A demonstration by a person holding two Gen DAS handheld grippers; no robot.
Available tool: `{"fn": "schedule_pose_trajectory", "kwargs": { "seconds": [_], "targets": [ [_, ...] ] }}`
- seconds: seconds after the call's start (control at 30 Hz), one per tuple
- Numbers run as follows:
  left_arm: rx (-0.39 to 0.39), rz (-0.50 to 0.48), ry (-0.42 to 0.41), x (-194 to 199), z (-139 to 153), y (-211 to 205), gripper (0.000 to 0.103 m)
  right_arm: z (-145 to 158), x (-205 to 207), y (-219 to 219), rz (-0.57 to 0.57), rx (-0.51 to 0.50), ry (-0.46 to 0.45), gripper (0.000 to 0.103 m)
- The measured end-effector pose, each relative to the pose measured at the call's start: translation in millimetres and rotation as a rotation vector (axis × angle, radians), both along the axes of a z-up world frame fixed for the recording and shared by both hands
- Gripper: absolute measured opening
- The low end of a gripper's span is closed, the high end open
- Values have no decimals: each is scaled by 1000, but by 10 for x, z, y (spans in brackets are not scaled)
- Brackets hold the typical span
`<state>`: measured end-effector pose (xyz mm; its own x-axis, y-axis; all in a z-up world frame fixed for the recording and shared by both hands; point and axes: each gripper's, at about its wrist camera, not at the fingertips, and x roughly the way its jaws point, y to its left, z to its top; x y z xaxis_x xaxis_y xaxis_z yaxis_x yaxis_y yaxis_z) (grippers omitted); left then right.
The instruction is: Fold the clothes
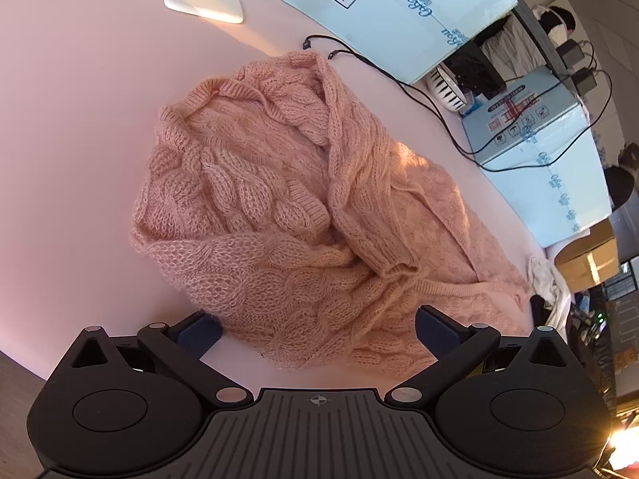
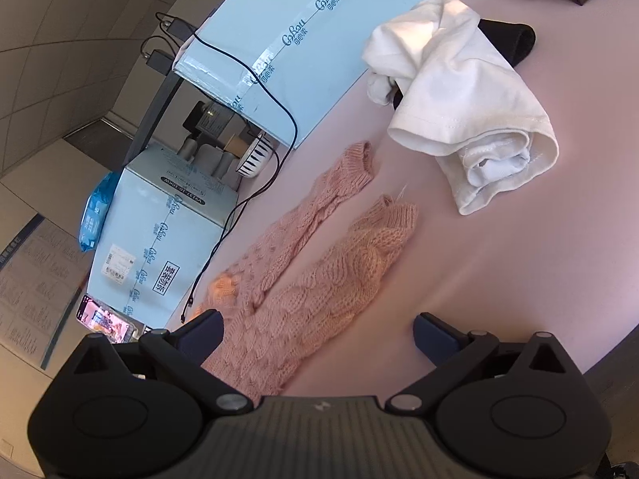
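Table: a pale pink tabletop (image 1: pixel 80 127) carries the whole job, with light-blue cartons (image 2: pixel 303 64) along its far edge.
Sweater: the pink cable-knit sweater (image 1: pixel 279 207) lies bunched mid-table, body rumpled, two sleeves (image 2: pixel 339 247) trailing out flat; no clean fold shows yet.
White garment: a crumpled white garment (image 2: pixel 459 92) waits beyond the sleeves, untouched by the look of it.
Left gripper (image 1: pixel 317 331): jaws wide, straddling the sweater's near edge, gripping nothing.
Right gripper (image 2: pixel 317 335): jaws wide over the sleeve end, nothing pinched.
Progress: barely begun, judging by the heap.
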<state>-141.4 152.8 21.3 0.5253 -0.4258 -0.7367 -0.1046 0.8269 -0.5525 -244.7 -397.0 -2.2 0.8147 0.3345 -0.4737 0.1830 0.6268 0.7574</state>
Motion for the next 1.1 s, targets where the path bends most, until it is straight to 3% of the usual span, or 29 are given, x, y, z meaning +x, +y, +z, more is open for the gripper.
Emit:
{"fn": "schedule_pose_trajectory", "kwargs": {
  "seconds": [0.3, 0.5, 0.67, 0.93, 1.1],
  "targets": [
    [74, -53, -30, 22, 21, -115, 102, 17, 54, 75, -33, -23, 6, 103],
    [46, -38, -62, -23, 3, -70, 103, 9, 52, 75, -32, -9, 2, 103],
    [77, -39, -74, -45, 12, -129, 103, 34, 44, 97, -1, -41, 25, 102],
    [-3, 36, -52, -23, -12, -26, 103, 4, 46, 14, -38, 33, 21, 103],
    [51, 44, -82, -58, -12, -120, 103, -8, 167, 5, -87, 71, 18, 103]
  ]
}}
